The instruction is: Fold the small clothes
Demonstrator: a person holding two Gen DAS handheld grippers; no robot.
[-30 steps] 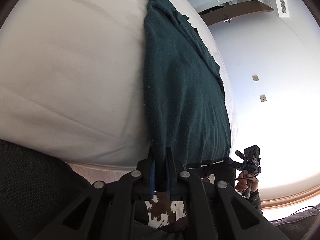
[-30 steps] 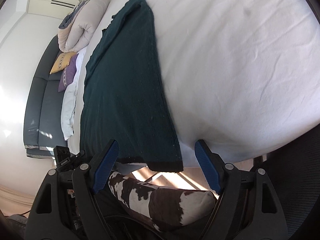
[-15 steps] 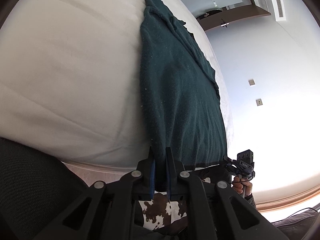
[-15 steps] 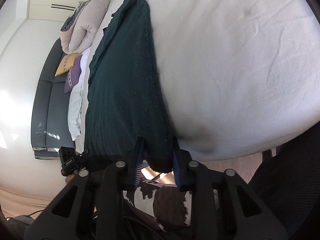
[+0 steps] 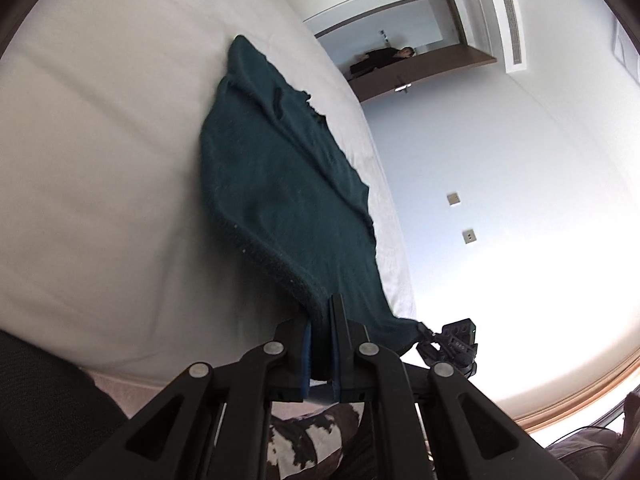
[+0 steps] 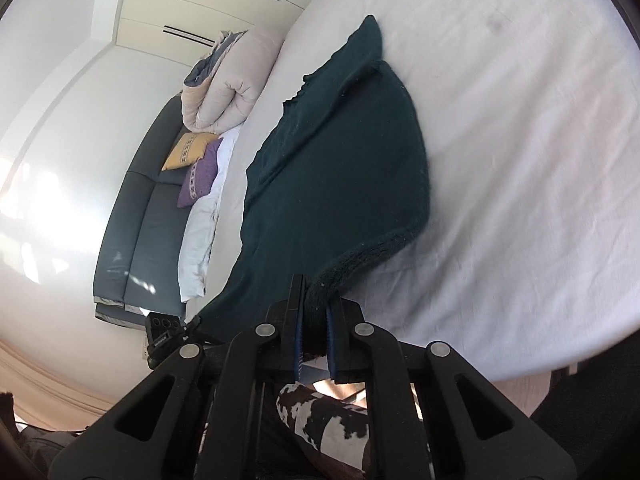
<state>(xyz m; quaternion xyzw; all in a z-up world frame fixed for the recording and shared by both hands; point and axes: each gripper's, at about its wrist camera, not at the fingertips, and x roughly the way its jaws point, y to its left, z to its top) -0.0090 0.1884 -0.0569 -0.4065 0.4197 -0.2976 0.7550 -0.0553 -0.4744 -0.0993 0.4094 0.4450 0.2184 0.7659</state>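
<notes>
while i hold both near corners off the bed, these are the things i watch:

garment: a dark green knitted garment (image 5: 288, 200) lies lengthwise on the white bed sheet (image 5: 100, 160), its far end flat, its near hem lifted toward me.

left tongs: my left gripper (image 5: 320, 344) is pinched tight on one near corner, the cloth bunched between the blue pads.

right tongs: my right gripper (image 6: 314, 332) is clamped on the other near corner; its jaws have just been closing, and the thick rolled hem now sits between them.

risk, slipping: each grip looks to take only a small bite of the hem, so i judge a quick pull could draw the knit out of one pair of jaws and drop that corner.

risk, crooked fold: if one hand travels ahead of the other, the hem may land askew and the fold come out slanted.

risk, dragging: the far end rests only by its own weight, so pulling rather than lifting over could slide the whole piece along the sheet.

risk, stretch: the hem sags loosely between my two grips and may double under itself when laid down.

hidden: how deep the cloth sits in either pair of jaws is covered by the black fingers.

hard to make out: folds near the far end overlap, so i cannot tell sleeves from body, nor what kind of garment it is.

cut off: the near bed edge disappears behind my tongs in both views.
</notes>
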